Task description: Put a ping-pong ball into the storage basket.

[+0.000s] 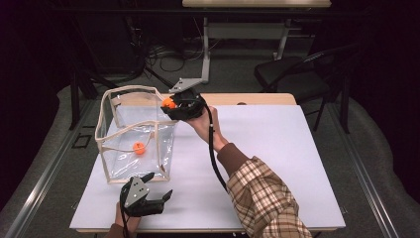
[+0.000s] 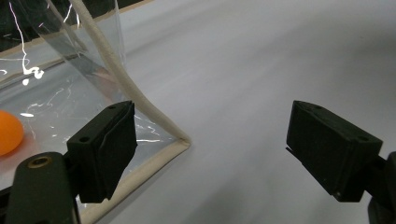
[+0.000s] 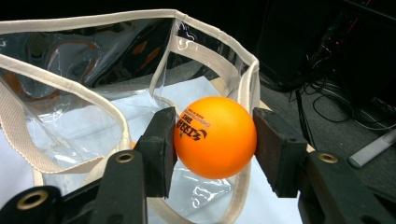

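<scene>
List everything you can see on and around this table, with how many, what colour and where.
clear plastic tote bag with cream fabric trim: one, transparent and cream, upright on the table's left part
orange ping-pong ball held by the right tongs: one, orange, at the bag's far right rim
orange ping-pong ball inside the bag: one, orange, on the bag's floor
white table top: one, white
black folding chair: one, black, beyond the table, right
left tongs: black, open, near the bag's near corner
right tongs: black, shut on a ball
plaid sleeve: one, right arm

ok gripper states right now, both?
Left gripper: open, holding nothing, beside the clear bag.
Right gripper: closed on the orange ball, at the bag's rim.
</scene>
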